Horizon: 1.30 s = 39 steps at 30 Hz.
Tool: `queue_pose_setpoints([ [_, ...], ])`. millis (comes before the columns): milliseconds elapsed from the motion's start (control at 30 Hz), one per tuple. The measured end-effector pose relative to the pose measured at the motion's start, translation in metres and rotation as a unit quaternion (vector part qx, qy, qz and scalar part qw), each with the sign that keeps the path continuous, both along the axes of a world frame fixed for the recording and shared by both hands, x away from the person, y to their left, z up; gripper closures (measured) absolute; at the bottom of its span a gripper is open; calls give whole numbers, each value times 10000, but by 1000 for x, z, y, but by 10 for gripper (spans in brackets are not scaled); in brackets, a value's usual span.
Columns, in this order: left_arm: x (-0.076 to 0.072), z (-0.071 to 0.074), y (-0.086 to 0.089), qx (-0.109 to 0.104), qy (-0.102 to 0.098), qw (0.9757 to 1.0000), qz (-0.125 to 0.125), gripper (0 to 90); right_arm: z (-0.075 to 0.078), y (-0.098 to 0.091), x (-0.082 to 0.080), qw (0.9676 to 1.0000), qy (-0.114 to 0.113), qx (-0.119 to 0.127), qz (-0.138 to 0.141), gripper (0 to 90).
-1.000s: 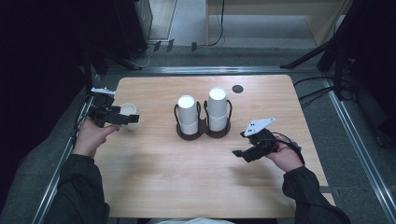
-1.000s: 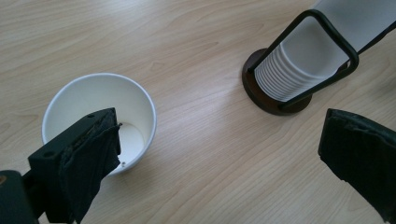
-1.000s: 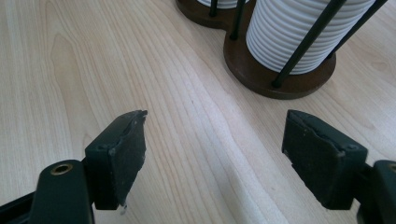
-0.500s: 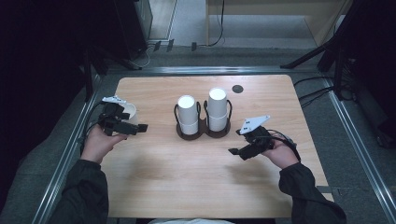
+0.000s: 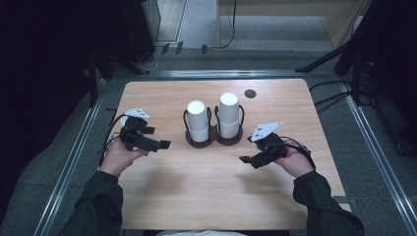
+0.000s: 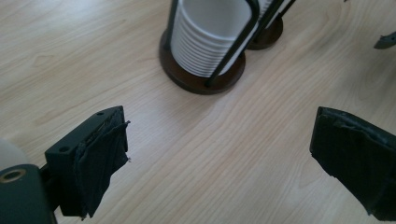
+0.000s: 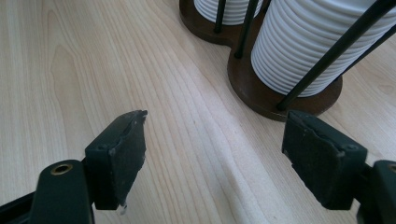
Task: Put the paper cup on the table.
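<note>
Both grippers, left (image 5: 164,144) and right (image 5: 244,159), had drawn in toward the two cup stacks (image 5: 214,120) standing mid-table in their holder (image 5: 213,140), jaws spread wide and empty, suggesting a grasp was next.

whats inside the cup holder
The holder carries two stacks of white cups, a left stack and a taller right stack, ringed by black wire uprights. The nested cups cover the base beneath them, so anything under them cannot be seen.
</note>
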<state>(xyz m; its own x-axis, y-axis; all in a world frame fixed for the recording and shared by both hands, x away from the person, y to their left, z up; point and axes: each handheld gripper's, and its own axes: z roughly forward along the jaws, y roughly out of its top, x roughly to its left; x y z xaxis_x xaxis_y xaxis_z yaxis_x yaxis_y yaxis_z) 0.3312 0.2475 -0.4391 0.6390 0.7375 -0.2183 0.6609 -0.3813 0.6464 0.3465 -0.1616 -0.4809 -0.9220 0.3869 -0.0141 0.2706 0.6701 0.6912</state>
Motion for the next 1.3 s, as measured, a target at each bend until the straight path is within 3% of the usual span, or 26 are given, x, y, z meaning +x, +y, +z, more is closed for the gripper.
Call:
queue_pose_setpoints([
  [133, -3, 0, -8, -107, 37, 9998, -150, 43, 0, 1, 0, 10000, 17, 81, -32, 218],
  [300, -8, -2, -22, 18, 77, 9994, -348, 43, 2, 4, -2, 10000, -8, 28, -54, 219],
  [567, -15, -2, -39, -11, 9, 9983, -575, 43, 3, 9, -6, 10000, -28, 29, -24, 219],
  [733, -16, -5, -50, -4, 19, 9976, -689, 43, 3, 16, -11, 9999, 121, 83, 80, 219],
  [900, -19, -9, -63, -21, -2, 9965, -834, 43, 3, 25, -15, 9998, 85, 97, 161, 219],
  [1300, -21, -17, -90, 4, 33, 9933, -1154, 43, -1, 32, -20, 9999, 100, 6, 63, 220],
])
